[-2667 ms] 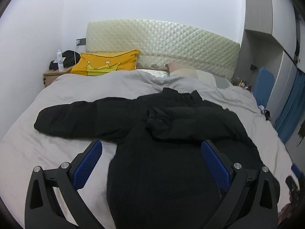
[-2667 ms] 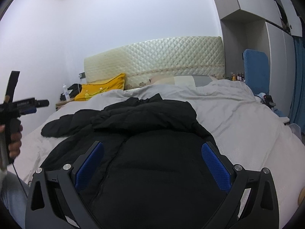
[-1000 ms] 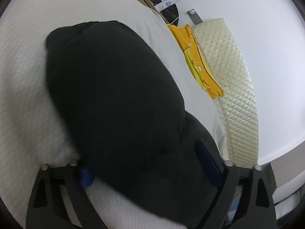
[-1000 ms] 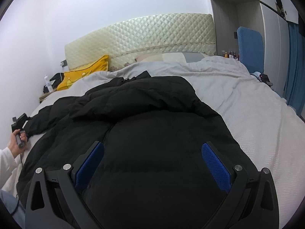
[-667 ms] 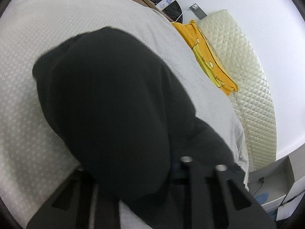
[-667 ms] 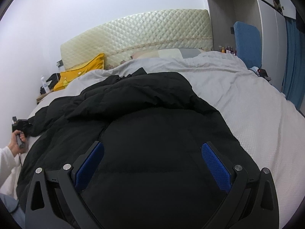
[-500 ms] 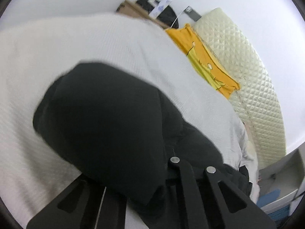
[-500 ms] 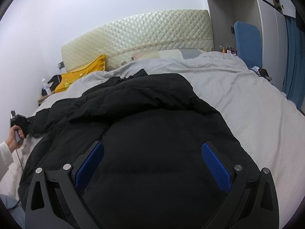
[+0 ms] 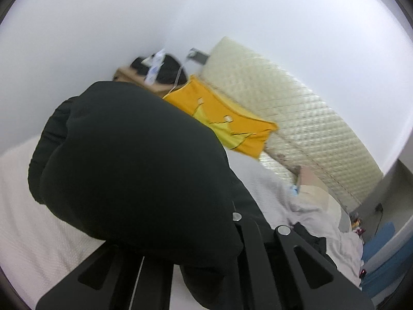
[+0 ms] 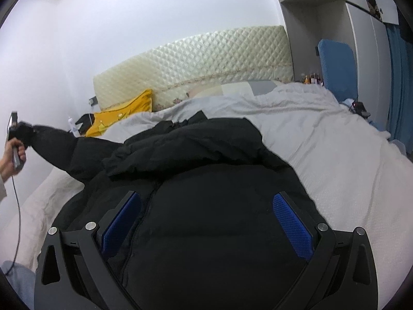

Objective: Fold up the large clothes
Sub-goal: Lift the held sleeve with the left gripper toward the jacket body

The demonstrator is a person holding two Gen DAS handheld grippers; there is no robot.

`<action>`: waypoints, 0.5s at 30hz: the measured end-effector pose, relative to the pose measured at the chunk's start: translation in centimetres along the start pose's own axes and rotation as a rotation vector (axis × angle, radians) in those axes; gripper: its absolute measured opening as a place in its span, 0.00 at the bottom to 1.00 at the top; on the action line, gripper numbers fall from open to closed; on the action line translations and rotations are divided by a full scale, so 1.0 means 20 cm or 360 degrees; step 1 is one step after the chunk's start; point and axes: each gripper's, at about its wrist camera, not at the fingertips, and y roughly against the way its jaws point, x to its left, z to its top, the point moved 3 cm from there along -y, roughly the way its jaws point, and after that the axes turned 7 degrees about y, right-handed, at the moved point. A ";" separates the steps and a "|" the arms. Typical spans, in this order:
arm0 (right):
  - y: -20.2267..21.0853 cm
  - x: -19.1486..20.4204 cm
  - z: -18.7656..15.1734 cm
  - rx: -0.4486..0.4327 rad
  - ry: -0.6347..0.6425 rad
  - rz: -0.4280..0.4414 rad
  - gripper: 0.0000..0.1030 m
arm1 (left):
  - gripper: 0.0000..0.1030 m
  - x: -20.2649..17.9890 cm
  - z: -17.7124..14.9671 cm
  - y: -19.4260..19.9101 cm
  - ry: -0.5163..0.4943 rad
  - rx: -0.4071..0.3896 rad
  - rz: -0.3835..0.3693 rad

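Note:
A black puffer jacket (image 10: 206, 193) lies face up on the bed, one sleeve folded across its chest. My left gripper (image 9: 191, 255) is shut on the other sleeve (image 9: 134, 160) near its cuff and holds it raised off the bed; its blue pads are hidden by the fabric. In the right wrist view this gripper (image 10: 18, 129) shows at far left with the sleeve (image 10: 67, 144) stretched up from the jacket. My right gripper (image 10: 206, 214) is open and empty, hovering over the jacket's lower body.
The bed (image 10: 335, 160) has a light grey cover and a quilted cream headboard (image 10: 196, 62). A yellow pillow (image 9: 227, 126) lies at its head. A nightstand with a bottle (image 9: 155, 67) stands left. A blue chair (image 10: 335, 69) and wardrobe stand right.
My left gripper closed on the sleeve end and has lifted it up off the bed, turning toward the headboard. My right gripper has stayed open over the jacket body.

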 end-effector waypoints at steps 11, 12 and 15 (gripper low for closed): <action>0.10 -0.13 0.04 -0.0109 -0.0044 0.0016 1.00 | 0.05 -0.77 -0.13 0.15 -0.0409 -0.0050 -0.0097; 0.11 -0.15 0.04 -0.0118 -0.0051 0.0021 1.00 | 0.05 -0.84 -0.16 0.15 -0.0446 -0.0048 -0.0112; 0.14 -0.19 0.05 -0.0143 -0.0066 0.0029 1.00 | 0.05 -1.04 -0.24 0.16 -0.0542 -0.0040 -0.0150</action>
